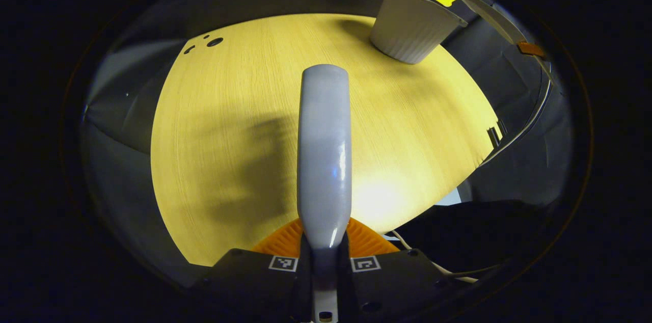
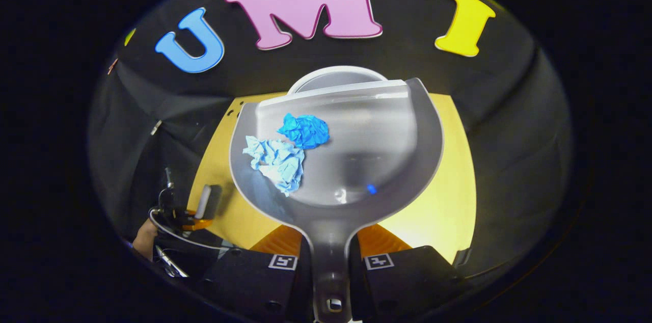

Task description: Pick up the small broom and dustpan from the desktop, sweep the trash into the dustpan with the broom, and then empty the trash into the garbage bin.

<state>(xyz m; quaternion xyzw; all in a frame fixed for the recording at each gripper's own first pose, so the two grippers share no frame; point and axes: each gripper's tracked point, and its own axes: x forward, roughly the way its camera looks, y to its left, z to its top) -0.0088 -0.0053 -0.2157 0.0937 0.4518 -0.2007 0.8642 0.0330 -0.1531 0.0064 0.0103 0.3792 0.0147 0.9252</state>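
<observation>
Right gripper (image 2: 328, 257) pinches dustpan (image 2: 356, 160) handle; 2 paper wads (image 2: 285, 152) inside, bin (image 2: 336, 78) beyond. Left gripper (image 1: 324, 251) pinches broom (image 1: 324, 150) above bench (image 1: 244, 109).

Pale wood-grain desktop (image 1: 229, 124), smooth with a soft sheen and a bright glare patch near the lower edge. Glossy grey plastic on the small broom (image 1: 324, 155) and on the dustpan (image 2: 356, 160), both smooth and catching highlights; crumpled paper trash (image 2: 277, 160) in the pan, matt and creased, one wad light blue, the other deeper blue. Ribbed matt plastic, it seems, on the garbage bin (image 1: 410, 27).
</observation>
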